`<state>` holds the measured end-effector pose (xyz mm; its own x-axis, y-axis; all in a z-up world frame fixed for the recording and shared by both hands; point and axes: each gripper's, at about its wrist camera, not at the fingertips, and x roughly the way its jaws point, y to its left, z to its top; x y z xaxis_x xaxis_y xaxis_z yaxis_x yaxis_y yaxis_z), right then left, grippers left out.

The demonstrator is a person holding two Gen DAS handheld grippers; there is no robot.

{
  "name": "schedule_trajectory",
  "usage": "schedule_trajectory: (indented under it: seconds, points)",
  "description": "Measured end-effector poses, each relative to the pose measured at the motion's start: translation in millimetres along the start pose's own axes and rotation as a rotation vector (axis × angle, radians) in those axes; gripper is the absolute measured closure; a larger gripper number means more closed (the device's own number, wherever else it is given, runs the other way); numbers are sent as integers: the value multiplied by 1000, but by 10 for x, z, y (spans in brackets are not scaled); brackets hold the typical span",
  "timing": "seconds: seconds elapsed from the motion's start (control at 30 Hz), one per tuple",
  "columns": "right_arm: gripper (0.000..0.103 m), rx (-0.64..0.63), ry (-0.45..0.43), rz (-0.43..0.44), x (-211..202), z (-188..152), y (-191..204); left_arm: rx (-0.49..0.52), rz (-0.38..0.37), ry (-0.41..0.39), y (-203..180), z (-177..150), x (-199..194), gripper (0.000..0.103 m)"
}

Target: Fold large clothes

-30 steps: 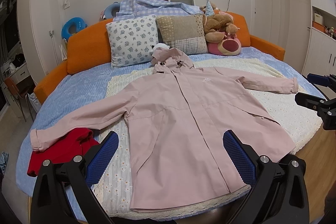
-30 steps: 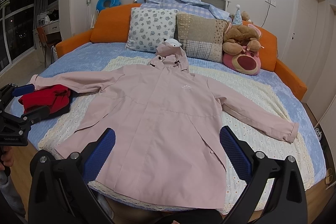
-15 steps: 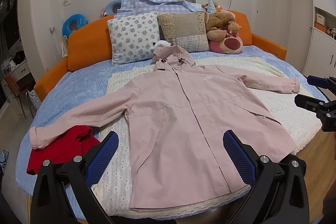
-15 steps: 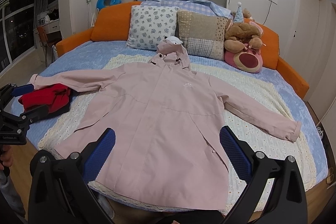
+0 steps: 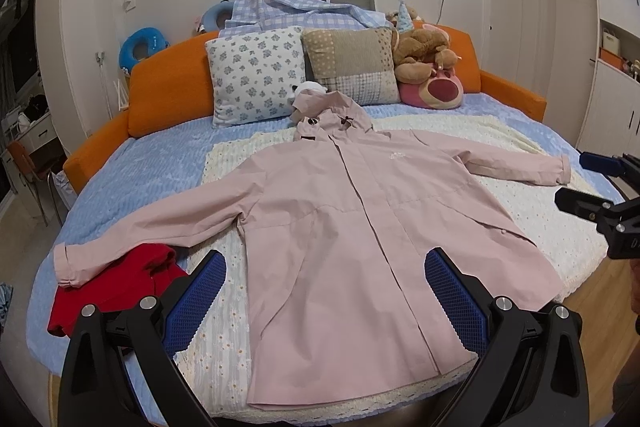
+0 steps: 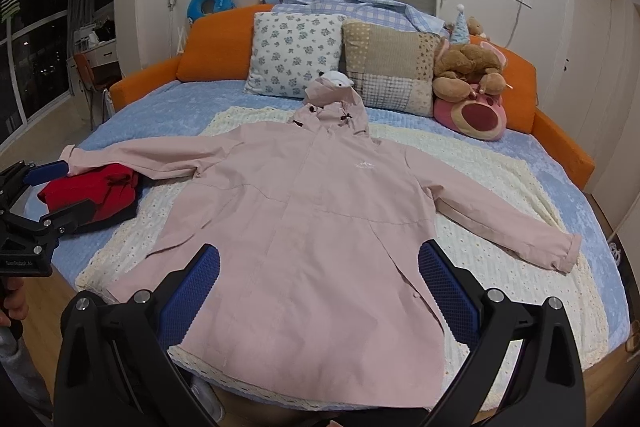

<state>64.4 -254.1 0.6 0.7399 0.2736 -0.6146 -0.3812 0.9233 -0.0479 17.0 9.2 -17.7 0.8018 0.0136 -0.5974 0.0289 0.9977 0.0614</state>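
On the bed (image 5: 168, 163), a pink jacket (image 5: 352, 227) lies face up and flat on a cream blanket (image 5: 532, 211), both sleeves spread wide and the hood (image 5: 328, 111) pointing at the pillows (image 5: 256, 75). Its hem reaches the blanket's near edge. One cuff (image 5: 64, 263) rests on a red garment (image 5: 116, 283) at the bed's left side; the other cuff (image 6: 566, 251) lies on the blanket toward the right. A brown plush (image 6: 468, 63) sits on a pink plush (image 6: 476, 115) beside the patchwork pillow.

The left tongs (image 5: 326, 291) hover above the jacket's lower half with the blue pads (image 5: 200, 291) spread wide, gripping nothing. The right tongs (image 6: 318, 285) hover likewise over the hem region, jaws wide apart and empty. In the right wrist view the left tongs show at the left edge, held by a hand (image 6: 12, 301), near the red garment. In the left wrist view the right tongs show at the right edge, off the blanket's side.
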Motion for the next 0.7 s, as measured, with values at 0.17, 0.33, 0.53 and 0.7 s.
schedule_trajectory:
  seconds: [0.17, 0.33, 0.53, 0.7]
  points:
    - [5, -43, -75, 14, 62, 97, 187, -33, 13, -15, 189, 79, -8, 2]
    - [5, -84, -115, 118, 297, 289, 499, -110, 23, -17, 704, 93, 26, 2]
    - [5, -126, -104, 209, 632, 495, 947, -318, 90, 41, 1848, -12, 262, 2]
    - [5, -153, -81, 300, 923, 634, 1368, -440, 263, 148, 2936, -144, 541, 2]
